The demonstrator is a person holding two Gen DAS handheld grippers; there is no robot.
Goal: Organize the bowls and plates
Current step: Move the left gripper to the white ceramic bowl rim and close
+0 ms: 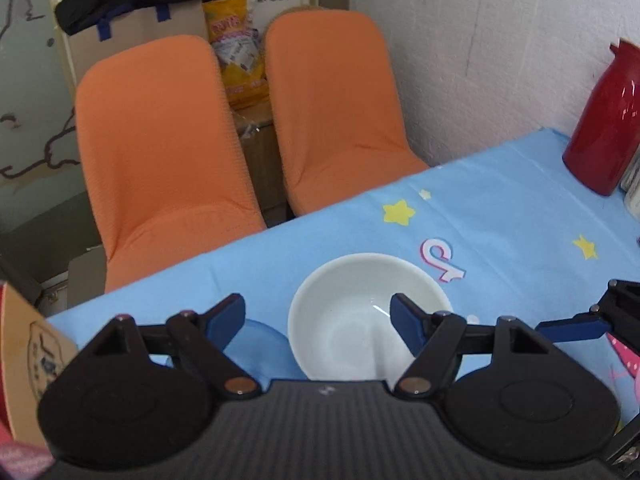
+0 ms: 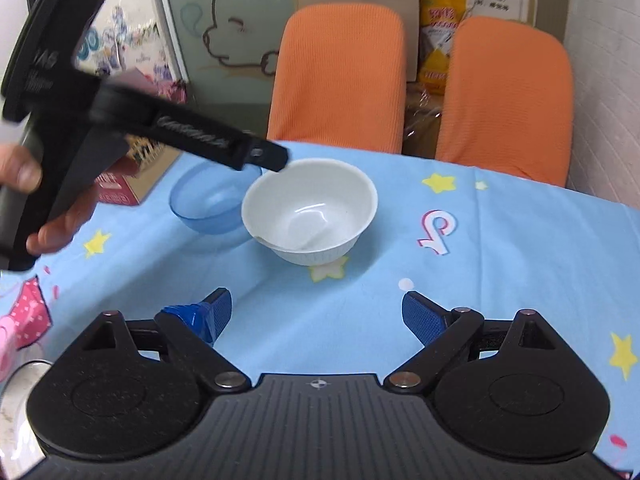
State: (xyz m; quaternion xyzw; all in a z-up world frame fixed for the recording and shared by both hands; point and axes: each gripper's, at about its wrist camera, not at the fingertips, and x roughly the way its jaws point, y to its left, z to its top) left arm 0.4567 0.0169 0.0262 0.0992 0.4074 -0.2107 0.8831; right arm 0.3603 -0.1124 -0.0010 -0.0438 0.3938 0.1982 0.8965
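A white bowl (image 1: 360, 312) (image 2: 310, 210) stands upright on the blue star-print tablecloth (image 1: 500, 216) (image 2: 500, 240). A clear blue bowl (image 1: 256, 340) (image 2: 208, 200) sits just left of it, touching or nearly so. My left gripper (image 1: 318, 318) is open and hovers over the white bowl's left rim, its fingers straddling the rim area; it also shows in the right wrist view (image 2: 268, 158). My right gripper (image 2: 316, 312) is open and empty, low over the cloth in front of the white bowl.
Two orange chairs (image 1: 160, 152) (image 1: 336, 108) stand behind the table's far edge. A red thermos (image 1: 604, 120) stands at the back right by the wall. A cardboard box (image 1: 32, 364) (image 2: 132, 176) sits at the left.
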